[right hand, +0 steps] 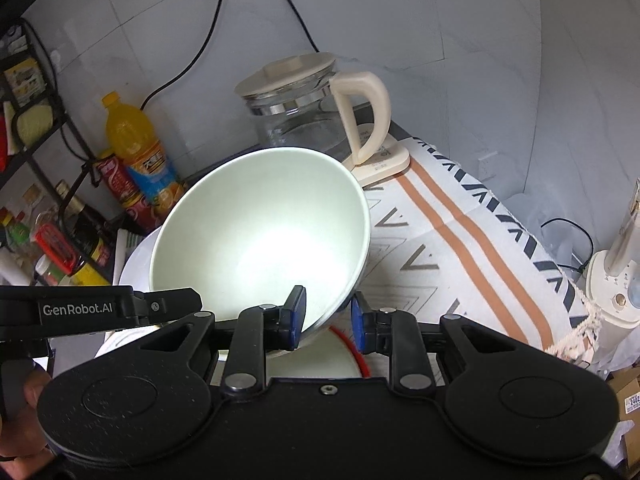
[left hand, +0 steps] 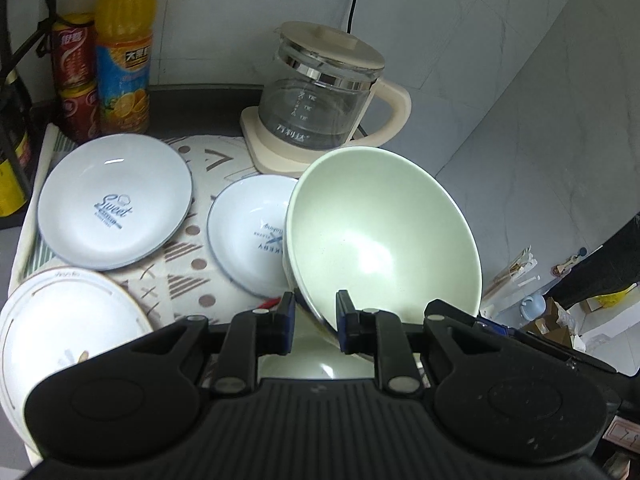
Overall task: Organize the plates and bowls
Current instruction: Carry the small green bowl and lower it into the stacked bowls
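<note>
Pale green bowl (left hand: 384, 236) pinched at its rim in my left gripper (left hand: 316, 322), tilted. My right gripper (right hand: 328, 320) jaws clamp another green bowl (right hand: 260, 236) likewise, both angled down over the surface (right hand: 440, 248).

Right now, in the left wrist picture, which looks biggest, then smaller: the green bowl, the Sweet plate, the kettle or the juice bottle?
1. green bowl, though it is nearest the camera
2. Sweet plate
3. kettle, looks close to the plate, so unsure
4. juice bottle
</note>
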Tool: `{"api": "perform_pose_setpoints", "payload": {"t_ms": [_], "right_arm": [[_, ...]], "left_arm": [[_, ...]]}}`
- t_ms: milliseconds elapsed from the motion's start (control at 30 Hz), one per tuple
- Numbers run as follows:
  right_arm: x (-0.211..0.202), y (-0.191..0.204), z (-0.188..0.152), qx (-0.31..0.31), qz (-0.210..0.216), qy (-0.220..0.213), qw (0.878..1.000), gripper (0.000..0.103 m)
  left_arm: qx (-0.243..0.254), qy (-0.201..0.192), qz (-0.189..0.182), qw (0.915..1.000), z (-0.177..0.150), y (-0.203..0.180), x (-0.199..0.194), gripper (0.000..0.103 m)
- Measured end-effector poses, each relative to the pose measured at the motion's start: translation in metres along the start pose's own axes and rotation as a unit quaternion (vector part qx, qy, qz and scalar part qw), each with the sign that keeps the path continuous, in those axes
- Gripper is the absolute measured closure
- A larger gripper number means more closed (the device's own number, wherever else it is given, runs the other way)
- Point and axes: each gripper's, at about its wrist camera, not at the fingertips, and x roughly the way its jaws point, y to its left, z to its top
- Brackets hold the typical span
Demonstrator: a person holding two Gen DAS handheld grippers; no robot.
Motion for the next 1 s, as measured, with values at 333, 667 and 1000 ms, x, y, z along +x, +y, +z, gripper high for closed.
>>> {"api": "perform_pose_setpoints", "payload": {"t_ms": [333,667,1000], "right_arm": [[-0.013,0.009,-0.024,-0.009,-0.014,0.011,1.0,0.079],[-0.008,0.016,-0.033,-0.042,-0.023,0.028,0.998,0.079],[0.006,0.022,-0.026,-0.073,-0.018,0.037,0.997,0.079]], "left_arm": [[-0.01,0.011,-0.009,0.9999,-0.023,0.008,-0.01,0.084],[-0.031,0.017,-0.007,0.9994,-0.033,0.015,-0.001,0.085],[-0.049,0.014,0.003,0.9987,-0.025,0.021,0.004,0.085]]}}
